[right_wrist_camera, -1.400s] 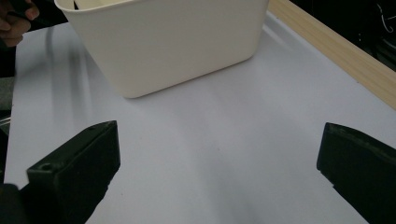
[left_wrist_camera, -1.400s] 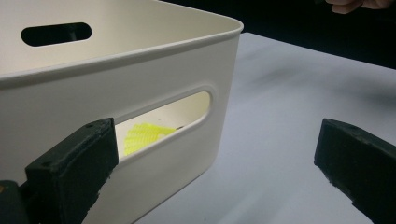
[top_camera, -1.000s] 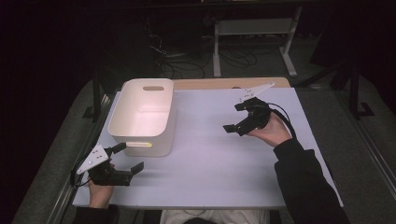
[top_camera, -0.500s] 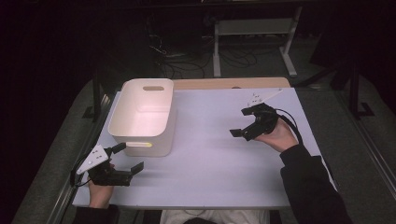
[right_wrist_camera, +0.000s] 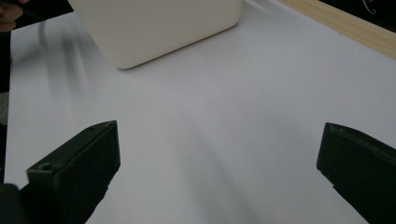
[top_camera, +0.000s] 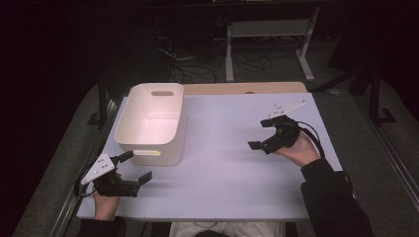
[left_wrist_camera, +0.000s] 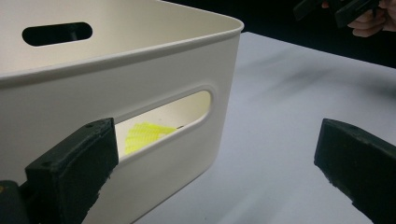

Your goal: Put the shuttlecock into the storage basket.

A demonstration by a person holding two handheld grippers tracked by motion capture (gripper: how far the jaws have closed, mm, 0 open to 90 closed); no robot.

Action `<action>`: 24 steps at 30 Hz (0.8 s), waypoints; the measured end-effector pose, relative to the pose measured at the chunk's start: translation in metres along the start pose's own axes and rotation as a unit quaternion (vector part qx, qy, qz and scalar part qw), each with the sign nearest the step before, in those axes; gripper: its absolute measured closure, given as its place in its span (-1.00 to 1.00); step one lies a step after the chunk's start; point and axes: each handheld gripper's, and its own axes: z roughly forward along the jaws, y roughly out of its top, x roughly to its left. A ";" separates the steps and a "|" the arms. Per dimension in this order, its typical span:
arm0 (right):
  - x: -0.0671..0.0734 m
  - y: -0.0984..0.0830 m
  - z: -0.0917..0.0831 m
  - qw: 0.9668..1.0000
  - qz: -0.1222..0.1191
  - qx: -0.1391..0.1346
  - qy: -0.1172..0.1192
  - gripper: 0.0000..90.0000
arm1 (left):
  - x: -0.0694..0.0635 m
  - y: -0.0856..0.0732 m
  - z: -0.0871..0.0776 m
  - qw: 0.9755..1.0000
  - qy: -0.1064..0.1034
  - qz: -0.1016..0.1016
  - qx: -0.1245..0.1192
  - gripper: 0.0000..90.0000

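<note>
A white plastic bin (top_camera: 150, 123) stands on the left part of the pale table (top_camera: 222, 168). Through its near handle slot, in the left gripper view, a yellow mesh thing (left_wrist_camera: 142, 135) lies inside the bin (left_wrist_camera: 116, 84). My left gripper (top_camera: 136, 167) sits open at the table's front left, just in front of the bin, with nothing between its jaws. My right gripper (top_camera: 261, 133) is held open above the right side of the table, empty, pointing left toward the bin (right_wrist_camera: 154, 28). The jaws stand wide apart in both gripper views.
A wooden strip (top_camera: 244, 88) runs along the table's far edge. Beyond it stand a metal frame (top_camera: 269, 44) and cables on a dark floor. The person's right sleeve (top_camera: 331, 202) lies over the front right corner.
My right gripper has drifted right and toward the near side, away from the table's far edge. The left gripper and the bin have stayed put.
</note>
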 end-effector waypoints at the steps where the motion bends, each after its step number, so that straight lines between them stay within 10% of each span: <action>1: 0.000 -0.001 -0.001 1.000 0.000 -0.001 0.001 -1.00 | 0.000 0.000 0.000 1.000 0.000 0.000 0.000 -1.00; 24: 0.007 -0.034 -0.014 1.000 0.020 -0.007 -0.004 -1.00 | 0.000 0.000 -0.001 1.000 0.001 0.000 -0.001 -1.00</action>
